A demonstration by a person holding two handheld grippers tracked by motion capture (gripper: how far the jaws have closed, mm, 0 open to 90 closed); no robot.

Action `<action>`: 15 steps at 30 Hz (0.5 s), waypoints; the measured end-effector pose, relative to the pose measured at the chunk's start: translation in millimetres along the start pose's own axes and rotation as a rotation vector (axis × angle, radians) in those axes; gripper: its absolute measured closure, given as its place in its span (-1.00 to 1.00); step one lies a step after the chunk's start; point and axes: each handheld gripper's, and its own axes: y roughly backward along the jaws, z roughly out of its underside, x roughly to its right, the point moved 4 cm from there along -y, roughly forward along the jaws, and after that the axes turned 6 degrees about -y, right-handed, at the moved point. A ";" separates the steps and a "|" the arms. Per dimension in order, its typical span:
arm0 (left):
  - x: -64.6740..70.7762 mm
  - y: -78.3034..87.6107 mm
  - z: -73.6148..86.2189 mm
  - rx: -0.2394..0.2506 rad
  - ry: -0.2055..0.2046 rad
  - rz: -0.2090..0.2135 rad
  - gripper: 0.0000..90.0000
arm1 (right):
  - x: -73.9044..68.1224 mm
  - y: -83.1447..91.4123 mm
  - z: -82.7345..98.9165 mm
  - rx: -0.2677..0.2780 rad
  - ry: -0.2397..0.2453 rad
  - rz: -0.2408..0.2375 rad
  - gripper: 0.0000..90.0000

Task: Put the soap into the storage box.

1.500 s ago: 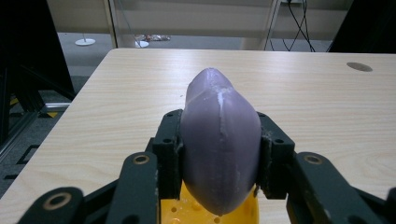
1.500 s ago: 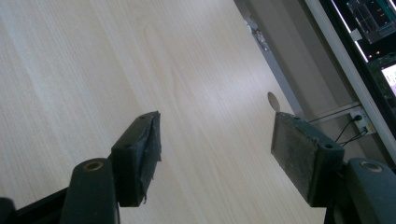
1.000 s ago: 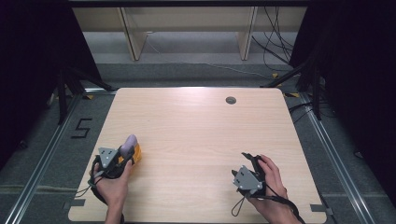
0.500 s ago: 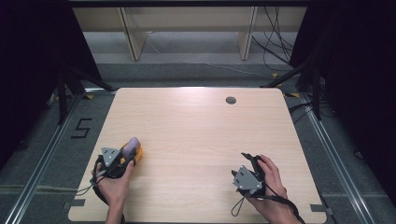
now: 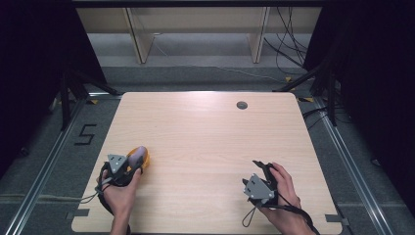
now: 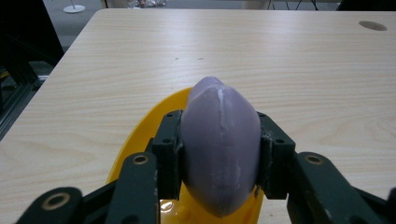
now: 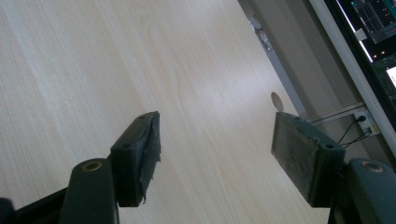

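Near the table's (image 5: 205, 132) front-left corner, left gripper (image 6: 219, 154) clamps a purple egg-shaped object (image 6: 219, 149), both pads pressed on its sides. It sits over a yellow dish (image 6: 140, 135) on the wood; contact with the dish can't be told. High view: same purple piece (image 5: 138, 151) at the dish (image 5: 145, 159). Right gripper (image 7: 215, 154) at front-right, jaws wide apart, nothing between, tilted over bare wood. Round cable hole (image 5: 242, 105) near the far edge.

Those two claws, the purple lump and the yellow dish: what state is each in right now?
Left claw: shut on the purple lump.
Right claw: open, holding nothing.
Purple lump: gripped by its sides, above the yellow dish.
Yellow dish: under the lump, on the table.
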 end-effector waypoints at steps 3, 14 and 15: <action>0.4 1.0 -0.5 -0.025 -0.003 -0.002 0.29 | 0.6 -0.1 -0.4 0.003 0.014 -0.002 -0.26; -1.5 2.3 -2.6 -0.059 0.000 0.010 0.23 | 0.2 0.3 0.3 -0.002 0.004 -0.003 -0.26; -1.6 2.5 -3.3 -0.055 -0.006 0.009 0.21 | 0.0 0.3 0.2 -0.002 0.004 -0.006 -0.26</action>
